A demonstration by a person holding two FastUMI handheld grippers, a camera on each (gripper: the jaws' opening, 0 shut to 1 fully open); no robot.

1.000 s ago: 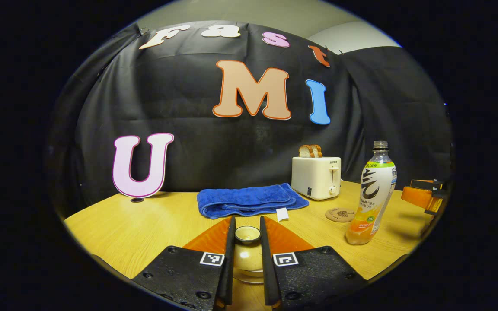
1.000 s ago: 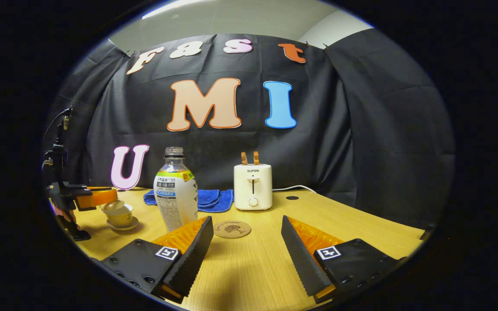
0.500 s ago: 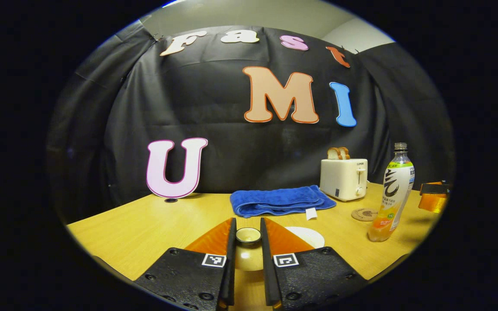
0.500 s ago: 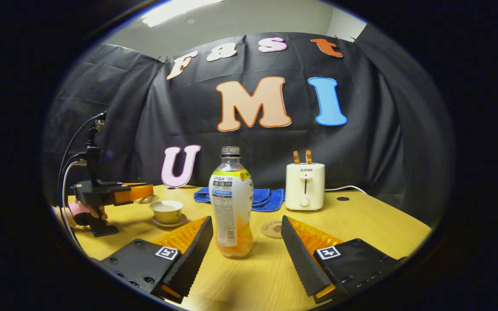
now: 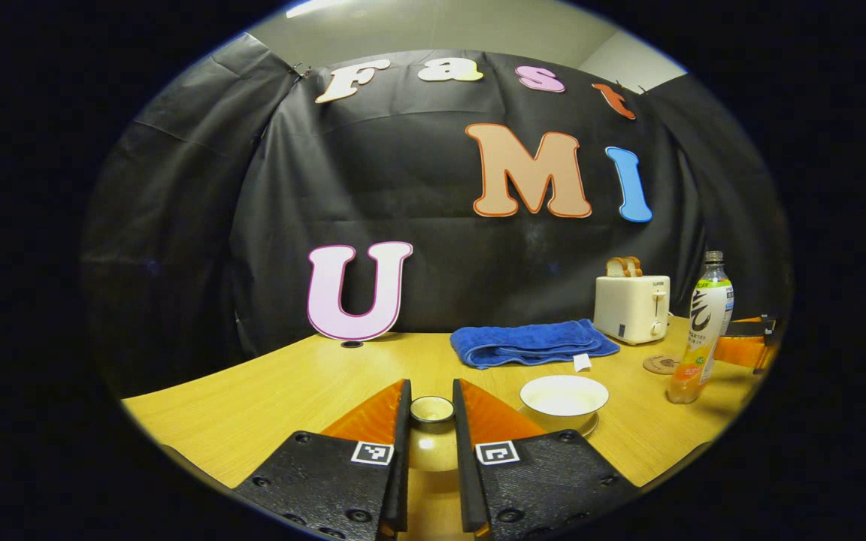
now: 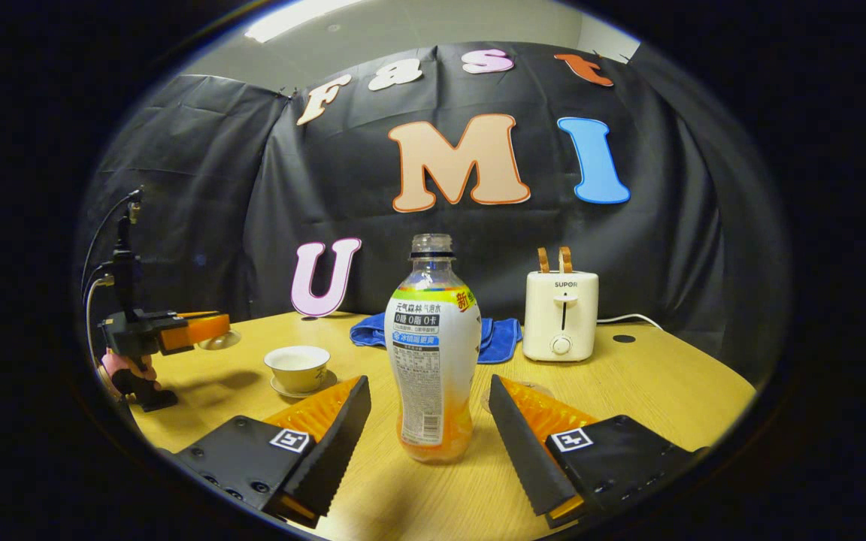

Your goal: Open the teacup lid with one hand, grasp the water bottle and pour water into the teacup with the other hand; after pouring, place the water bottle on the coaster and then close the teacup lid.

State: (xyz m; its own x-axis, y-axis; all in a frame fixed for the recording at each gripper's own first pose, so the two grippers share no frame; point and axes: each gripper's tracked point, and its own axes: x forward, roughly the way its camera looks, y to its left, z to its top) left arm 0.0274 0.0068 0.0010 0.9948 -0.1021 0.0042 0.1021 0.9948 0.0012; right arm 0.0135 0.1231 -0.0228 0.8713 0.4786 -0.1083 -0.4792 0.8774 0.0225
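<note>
The water bottle [image 6: 434, 353] is standing upright on the wooden table [image 6: 666, 383], capless, right between the spread fingers of the right gripper [image 6: 430, 421], neither finger touching it. Left of the bottle, the teacup [image 6: 297, 366] is sitting uncovered on its saucer, and beyond it the left gripper [image 5: 430, 417] is pinching the teacup lid [image 5: 431, 410] above the table. Behind the bottle, the coaster [image 5: 661, 364], a blue towel [image 6: 504, 334] and a toaster [image 6: 561, 315] are sitting near the wall.

Wooden table [image 6: 658, 383] – bearing a teacup [image 6: 298, 367] on its saucer [image 6: 280, 388], water bottle [image 6: 433, 353], coaster [image 5: 661, 364], blue towel [image 5: 531, 343], toaster [image 6: 561, 315]
</note>
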